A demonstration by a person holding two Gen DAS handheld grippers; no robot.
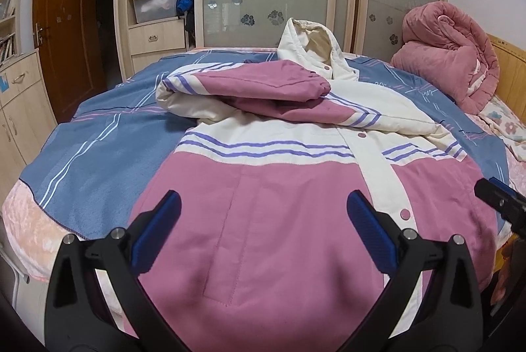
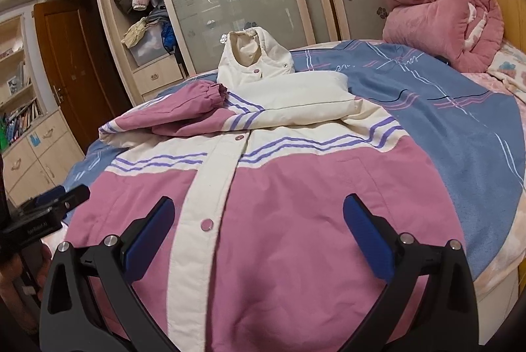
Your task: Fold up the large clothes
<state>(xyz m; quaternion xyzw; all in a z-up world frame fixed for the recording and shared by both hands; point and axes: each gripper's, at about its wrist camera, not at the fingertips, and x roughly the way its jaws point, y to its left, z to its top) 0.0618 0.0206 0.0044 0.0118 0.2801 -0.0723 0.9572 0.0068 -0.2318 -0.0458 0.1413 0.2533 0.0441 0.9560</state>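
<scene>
Hovering with jaws spread wide, the left gripper (image 1: 263, 214) and right gripper (image 2: 259, 220) are gripping nothing above the pink-and-cream padded hooded jacket (image 1: 269, 187), which is lying sleeves-folded on the blue striped blanket (image 1: 98, 148).

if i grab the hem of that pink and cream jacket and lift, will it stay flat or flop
The jacket would probably flop: its sleeve already lies limply folded across the chest. The puffy padding suggests soft, rounded folds that may spring back. Its smooth shell could slip in the fingers. Both grippers are open above it.
</scene>
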